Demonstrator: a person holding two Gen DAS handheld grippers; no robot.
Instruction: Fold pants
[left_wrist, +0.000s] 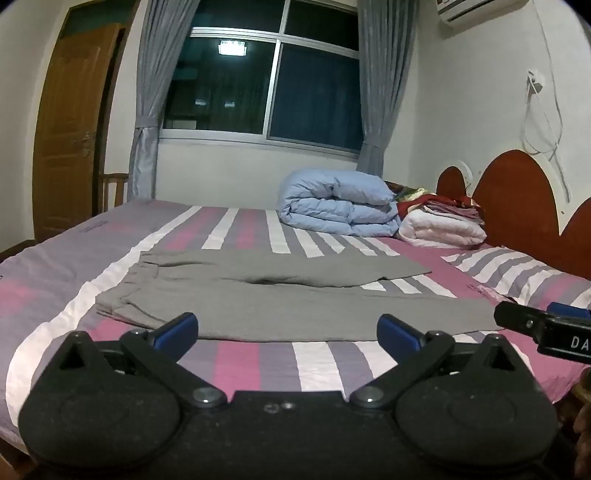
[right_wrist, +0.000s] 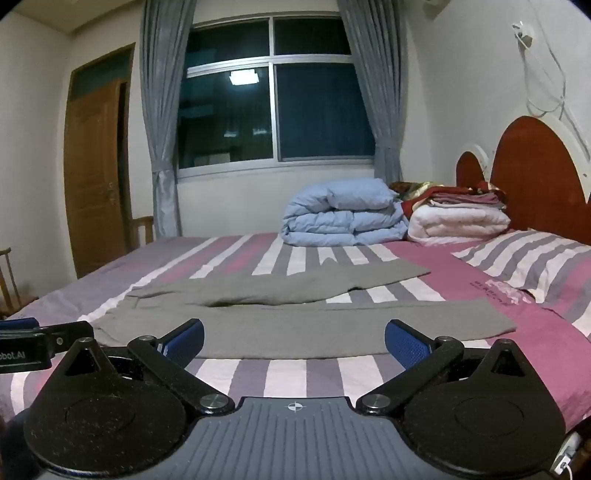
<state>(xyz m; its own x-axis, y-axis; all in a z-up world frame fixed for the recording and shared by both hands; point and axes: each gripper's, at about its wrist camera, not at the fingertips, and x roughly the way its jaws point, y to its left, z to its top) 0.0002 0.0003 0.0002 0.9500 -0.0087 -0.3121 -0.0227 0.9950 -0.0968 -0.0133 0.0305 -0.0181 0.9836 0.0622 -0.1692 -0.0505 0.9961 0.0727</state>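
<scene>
Grey pants (left_wrist: 280, 295) lie flat on the striped bed, waistband at the left, two legs spread toward the right; they also show in the right wrist view (right_wrist: 295, 317). My left gripper (left_wrist: 287, 330) is open and empty, held just short of the near leg's front edge. My right gripper (right_wrist: 294, 341) is open and empty, also just short of the near leg. Part of the right gripper (left_wrist: 546, 325) shows at the right edge of the left wrist view. Part of the left gripper (right_wrist: 37, 339) shows at the left edge of the right wrist view.
A folded blue duvet (left_wrist: 340, 203) and a pile of folded blankets (left_wrist: 443, 225) lie at the far side by the red headboard (left_wrist: 517, 199). A striped pillow (right_wrist: 524, 266) lies at the right. A window, curtains and a wooden door (left_wrist: 70, 129) stand behind.
</scene>
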